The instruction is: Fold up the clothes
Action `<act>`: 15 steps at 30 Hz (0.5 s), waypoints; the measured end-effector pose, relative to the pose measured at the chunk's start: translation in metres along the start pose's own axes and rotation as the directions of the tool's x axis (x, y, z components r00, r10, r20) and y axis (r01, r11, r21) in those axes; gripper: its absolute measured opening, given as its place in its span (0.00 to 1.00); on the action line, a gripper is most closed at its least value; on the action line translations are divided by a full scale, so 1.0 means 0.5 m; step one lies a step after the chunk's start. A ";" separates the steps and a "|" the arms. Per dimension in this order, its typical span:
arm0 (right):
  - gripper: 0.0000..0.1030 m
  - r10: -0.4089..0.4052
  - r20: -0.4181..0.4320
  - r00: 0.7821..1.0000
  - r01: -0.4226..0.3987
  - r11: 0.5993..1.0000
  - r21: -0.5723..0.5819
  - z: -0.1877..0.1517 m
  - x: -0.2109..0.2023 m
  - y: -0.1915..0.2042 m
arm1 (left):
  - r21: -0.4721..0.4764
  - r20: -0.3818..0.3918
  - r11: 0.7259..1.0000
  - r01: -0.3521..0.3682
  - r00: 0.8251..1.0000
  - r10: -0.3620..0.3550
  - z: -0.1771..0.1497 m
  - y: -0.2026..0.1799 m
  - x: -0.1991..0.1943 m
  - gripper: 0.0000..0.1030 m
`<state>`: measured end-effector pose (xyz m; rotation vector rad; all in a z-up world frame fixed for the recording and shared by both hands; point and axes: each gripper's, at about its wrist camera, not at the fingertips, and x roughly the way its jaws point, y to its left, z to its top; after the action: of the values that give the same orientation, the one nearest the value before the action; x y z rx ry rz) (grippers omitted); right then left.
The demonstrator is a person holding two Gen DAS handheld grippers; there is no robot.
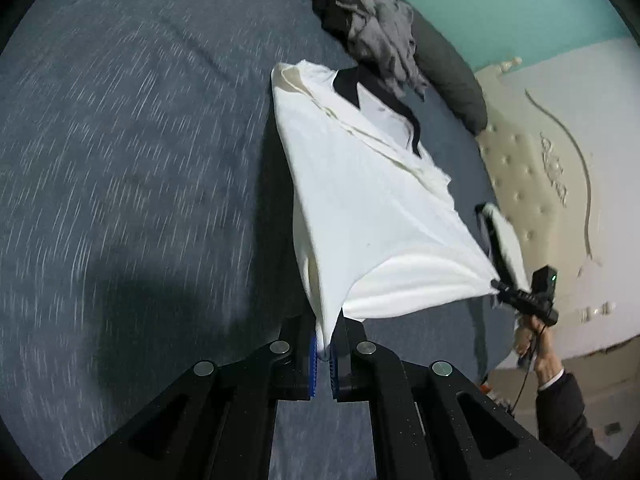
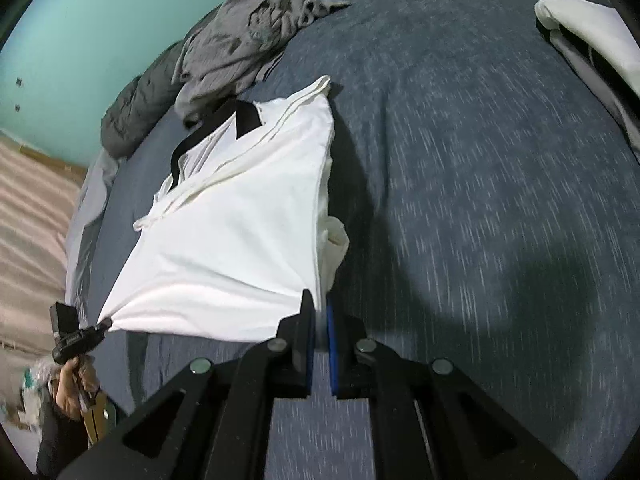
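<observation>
A white shirt (image 1: 372, 216) with a black collar (image 1: 352, 84) is stretched between both grippers, its collar end resting on the dark blue bed sheet (image 1: 140, 160). My left gripper (image 1: 326, 344) is shut on one bottom corner. In the same view the right gripper (image 1: 500, 284), held by a hand (image 1: 536, 344), pinches the other corner. In the right wrist view the right gripper (image 2: 320, 320) is shut on the shirt (image 2: 232, 240) hem, and the left gripper (image 2: 104, 326) pulls the far corner taut. The collar (image 2: 244, 116) points away from me.
A crumpled grey garment (image 1: 376, 28) (image 2: 236, 40) lies beyond the collar against a dark grey pillow (image 1: 452, 76) (image 2: 136, 104). Folded pale clothes (image 2: 592, 36) sit at the bed's far right. A cream quilted mattress (image 1: 532, 160) leans beside the bed, under a teal wall (image 2: 80, 40).
</observation>
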<state>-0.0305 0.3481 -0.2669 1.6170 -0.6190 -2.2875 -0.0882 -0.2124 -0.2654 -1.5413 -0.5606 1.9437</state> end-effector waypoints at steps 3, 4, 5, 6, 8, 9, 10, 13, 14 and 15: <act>0.05 -0.004 -0.026 1.000 0.003 1.000 -0.015 -0.042 -0.022 -0.003 | -0.007 -0.010 1.000 0.001 1.000 -0.001 -0.046 0.010 -0.009 0.04; 0.05 -0.007 -0.035 0.999 0.006 1.000 -0.019 -0.057 -0.028 -0.006 | -0.005 -0.017 1.000 -0.001 1.000 0.001 -0.063 0.012 -0.010 0.04; 0.05 -0.010 -0.045 0.999 0.009 1.000 -0.023 -0.074 -0.031 -0.007 | -0.005 -0.021 1.000 -0.003 1.000 0.003 -0.079 0.013 -0.010 0.04; 0.05 -0.017 -0.059 0.998 0.015 0.999 -0.031 -0.093 -0.033 -0.007 | -0.006 -0.025 1.000 -0.003 1.000 0.002 -0.093 0.015 -0.010 0.04; 0.05 -0.027 -0.076 0.997 0.024 0.999 -0.039 -0.121 -0.034 -0.005 | -0.011 -0.031 1.000 0.000 1.000 -0.001 -0.120 0.020 -0.012 0.04; 0.05 -0.029 -0.081 0.996 0.026 0.999 -0.040 -0.133 -0.034 -0.006 | -0.011 -0.035 1.000 -0.003 0.999 0.002 -0.130 0.023 -0.010 0.04; 0.05 -0.030 -0.084 0.996 0.026 0.999 -0.040 -0.146 -0.034 -0.007 | -0.010 -0.044 1.000 -0.011 0.999 0.011 -0.141 0.027 -0.004 0.04; 0.05 -0.033 -0.088 0.996 0.029 0.999 -0.040 -0.177 -0.028 -0.013 | -0.021 -0.062 0.999 -0.032 0.998 0.031 -0.160 0.040 0.016 0.04; 0.05 -0.033 -0.090 0.995 0.030 0.999 -0.039 -0.185 -0.024 -0.015 | -0.030 -0.065 0.999 -0.037 0.997 0.035 -0.162 0.046 0.024 0.04; 0.05 -0.037 -0.091 0.995 0.033 0.999 -0.041 -0.191 -0.018 -0.017 | -0.035 -0.065 0.998 -0.042 0.997 0.040 -0.163 0.049 0.027 0.04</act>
<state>0.0623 0.3417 -0.2909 1.7160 -0.5251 -2.2207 -0.0156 -0.2239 -0.3107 -1.6435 -0.5435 1.9171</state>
